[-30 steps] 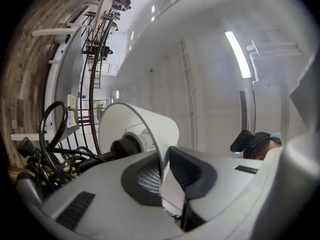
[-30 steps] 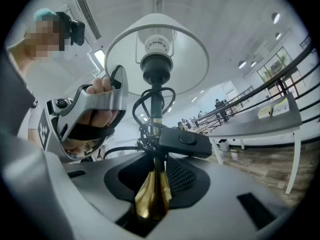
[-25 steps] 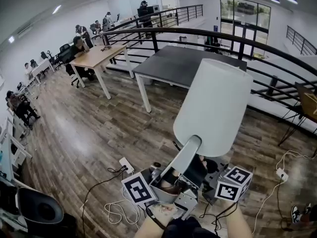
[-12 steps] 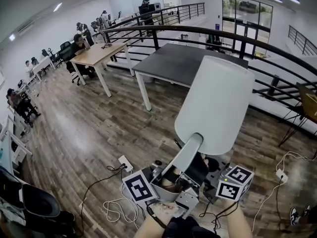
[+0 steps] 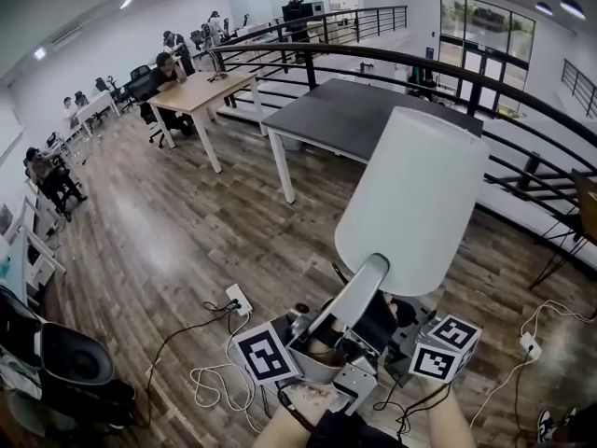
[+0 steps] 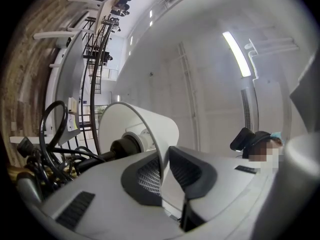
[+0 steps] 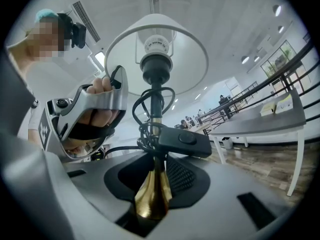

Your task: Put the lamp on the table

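The lamp hangs in the air over the wooden floor, its white shade (image 5: 415,199) tilted toward the dark grey table (image 5: 364,119) beyond. My left gripper (image 6: 162,171) is shut on the shade's thin rim (image 6: 135,129); in the head view its jaws reach up to the shade's lower edge (image 5: 370,273). My right gripper (image 7: 152,184) is shut on the lamp's brass stem (image 7: 151,199), with the black cord and its switch (image 7: 182,143) coiled round the stem just above. In the head view, only the right gripper's marker cube (image 5: 446,348) shows below the shade.
A black railing (image 5: 522,91) curves behind the dark table. A light wooden table (image 5: 201,91) with seated people stands at the far left. Cables and a white power strip (image 5: 238,299) lie on the floor by my feet. A black chair (image 5: 65,367) sits at lower left.
Both grips on the lamp are unchanged. The room has shifted a little in the head view, with the dark table and railing slightly lower and further right.
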Tool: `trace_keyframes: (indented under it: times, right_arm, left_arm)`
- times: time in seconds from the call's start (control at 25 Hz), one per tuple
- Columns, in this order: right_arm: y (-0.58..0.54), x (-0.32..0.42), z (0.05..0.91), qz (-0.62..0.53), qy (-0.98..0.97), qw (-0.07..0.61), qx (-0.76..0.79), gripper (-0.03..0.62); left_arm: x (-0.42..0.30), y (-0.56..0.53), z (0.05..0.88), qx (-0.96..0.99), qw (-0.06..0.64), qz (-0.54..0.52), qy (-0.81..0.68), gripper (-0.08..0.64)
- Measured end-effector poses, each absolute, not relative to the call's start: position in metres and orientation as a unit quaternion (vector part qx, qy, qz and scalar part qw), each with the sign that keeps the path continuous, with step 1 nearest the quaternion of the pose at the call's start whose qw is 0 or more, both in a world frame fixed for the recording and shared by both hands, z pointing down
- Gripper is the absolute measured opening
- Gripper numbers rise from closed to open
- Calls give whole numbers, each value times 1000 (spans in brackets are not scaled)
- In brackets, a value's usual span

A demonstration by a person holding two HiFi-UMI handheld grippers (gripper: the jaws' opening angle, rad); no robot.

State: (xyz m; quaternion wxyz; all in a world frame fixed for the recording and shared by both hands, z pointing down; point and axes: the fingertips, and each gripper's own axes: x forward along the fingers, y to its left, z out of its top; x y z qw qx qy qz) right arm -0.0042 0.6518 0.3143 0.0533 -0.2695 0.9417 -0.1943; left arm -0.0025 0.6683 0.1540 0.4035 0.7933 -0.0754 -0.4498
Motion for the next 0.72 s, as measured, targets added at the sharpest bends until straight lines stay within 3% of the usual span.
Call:
trace_keyframes:
  times: [0.72]
  right_arm:
    - [517, -16, 314, -187, 939, 54, -285, 124]
  left_arm:
    - [-16, 537, 153, 796, 404, -448, -52, 49]
